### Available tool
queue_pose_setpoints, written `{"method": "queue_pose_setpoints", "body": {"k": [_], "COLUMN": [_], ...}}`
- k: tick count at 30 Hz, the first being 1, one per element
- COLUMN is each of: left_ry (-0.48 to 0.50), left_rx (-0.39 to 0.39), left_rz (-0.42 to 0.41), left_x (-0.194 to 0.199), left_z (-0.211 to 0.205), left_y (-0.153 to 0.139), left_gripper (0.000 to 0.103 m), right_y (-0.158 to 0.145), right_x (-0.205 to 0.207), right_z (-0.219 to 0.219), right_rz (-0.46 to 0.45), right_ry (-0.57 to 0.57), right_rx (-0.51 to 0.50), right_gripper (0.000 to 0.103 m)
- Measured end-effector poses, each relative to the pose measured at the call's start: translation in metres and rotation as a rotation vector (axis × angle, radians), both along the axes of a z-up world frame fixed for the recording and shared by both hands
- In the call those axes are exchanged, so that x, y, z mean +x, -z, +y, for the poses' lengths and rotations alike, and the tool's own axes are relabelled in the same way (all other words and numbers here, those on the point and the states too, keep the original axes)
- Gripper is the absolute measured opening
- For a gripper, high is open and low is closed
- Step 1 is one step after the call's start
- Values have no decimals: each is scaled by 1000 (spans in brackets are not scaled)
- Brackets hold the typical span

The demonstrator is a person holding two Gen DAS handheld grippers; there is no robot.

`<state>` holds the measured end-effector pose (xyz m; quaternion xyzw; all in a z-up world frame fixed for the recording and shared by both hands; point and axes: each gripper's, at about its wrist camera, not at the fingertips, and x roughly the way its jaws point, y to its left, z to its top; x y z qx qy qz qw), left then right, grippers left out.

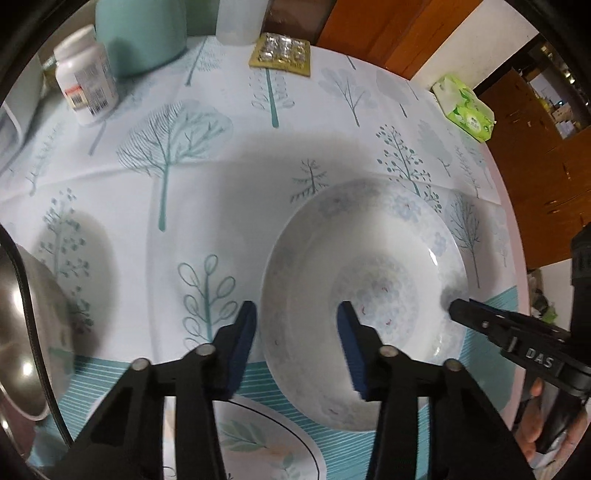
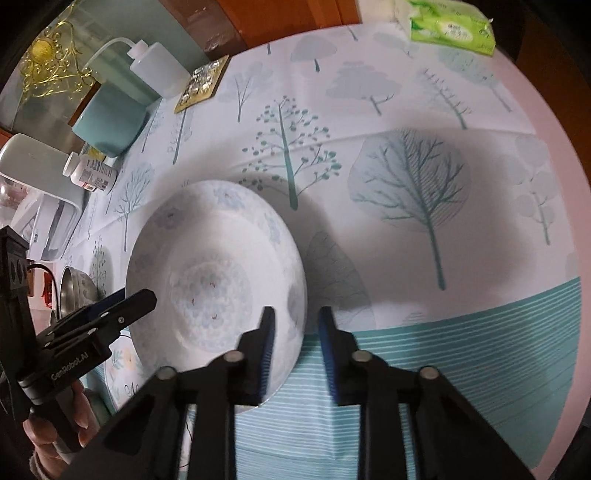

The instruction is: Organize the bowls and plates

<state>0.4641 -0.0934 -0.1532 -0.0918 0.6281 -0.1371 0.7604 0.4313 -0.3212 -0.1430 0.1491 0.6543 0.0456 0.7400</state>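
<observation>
A white bowl [image 1: 369, 266] with a pale blue flower pattern stands on the tree-print tablecloth [image 1: 177, 184]. My left gripper [image 1: 297, 325] straddles the bowl's left rim, one blue pad outside and one inside, with a wide gap and no pad pressing. My right gripper [image 2: 297, 328] straddles the right rim of the same bowl [image 2: 214, 266]. Its jaws are narrower, and a strip of cloth shows between the rim and the outer pad. Each gripper shows at the other view's edge, the right gripper [image 1: 458, 308] and the left gripper [image 2: 144, 295]. A leaf-patterned plate [image 1: 258, 443] lies partly under the bowl's near side.
A steel bowl [image 1: 22, 350] sits at the left. At the back stand a white pill bottle [image 1: 86, 81], a teal container [image 1: 140, 33], a blister pack [image 1: 280, 53] and a squeeze bottle [image 2: 159, 66]. A green tissue pack [image 1: 465, 109] lies near the table's pink edge [image 2: 554, 147].
</observation>
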Motion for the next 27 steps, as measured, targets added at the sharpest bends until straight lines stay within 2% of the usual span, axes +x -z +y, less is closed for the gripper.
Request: {"method": "queue_pose_setpoints", "body": {"k": [5, 10, 16, 20, 27], "left_ry": [-4, -21, -4, -16, 25], "left_rx": [-31, -46, -42, -37, -50], "left_rz": [0, 13, -30, -5, -29], "left_x": [0, 4, 2, -5, -30], "left_z": [5, 13, 15, 17, 18], "left_y": [5, 13, 12, 9, -20], "left_gripper": [30, 12, 10, 9, 8], "right_y": [6, 10, 10, 6, -24], "right_x": [0, 0, -2, -11, -35], "right_z": [-2, -5, -2, 0, -1], "right_rz": [7, -4, -16, -9, -51], "right_ry": [10, 25, 18, 19, 9], "right_rx": [19, 53, 41, 29, 36], "right_gripper": [8, 8, 8, 8, 8]}}
